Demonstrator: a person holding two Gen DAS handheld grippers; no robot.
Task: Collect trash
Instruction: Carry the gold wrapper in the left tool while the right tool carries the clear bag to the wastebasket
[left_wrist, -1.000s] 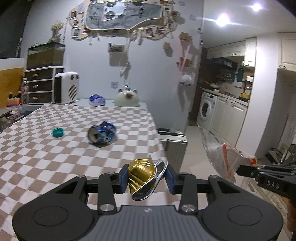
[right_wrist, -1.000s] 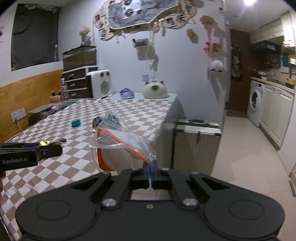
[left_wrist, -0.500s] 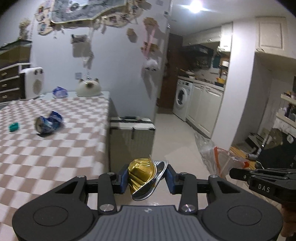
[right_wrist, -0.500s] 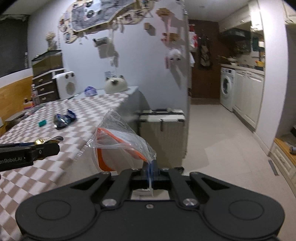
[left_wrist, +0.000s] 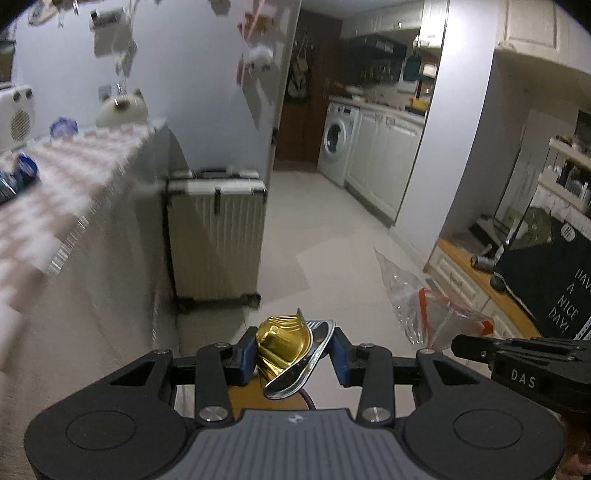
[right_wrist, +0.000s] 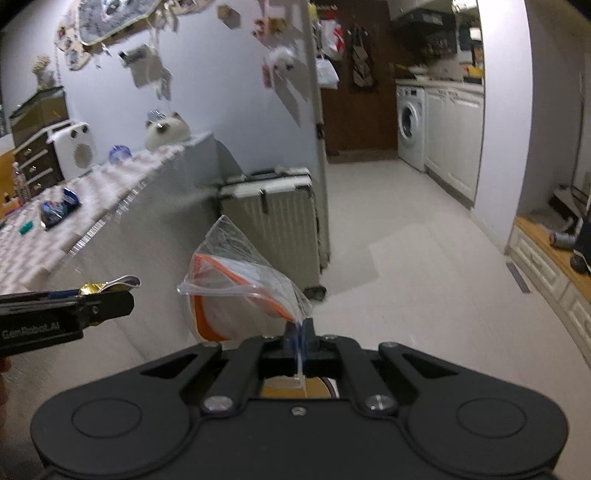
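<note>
Both grippers hung over the pale floor (left_wrist: 325, 229) beside the table (left_wrist: 55, 206), each holding something.

The room opened to a kitchen with white cabinets (left_wrist: 384, 155) and a washer (left_wrist: 336, 142); a ribbed suitcase (left_wrist: 216, 236) stood against the wall by the checked table, where a crushed blue can (right_wrist: 59, 208) and a small teal item (right_wrist: 26, 228) lay. The right gripper (right_wrist: 300, 332) pinched a clear bag (right_wrist: 240, 284) with an orange rim, its mouth gaping. The left gripper (left_wrist: 291, 354) clamped a crushed gold capsule (left_wrist: 282, 341), near the bag, not in it.
</note>
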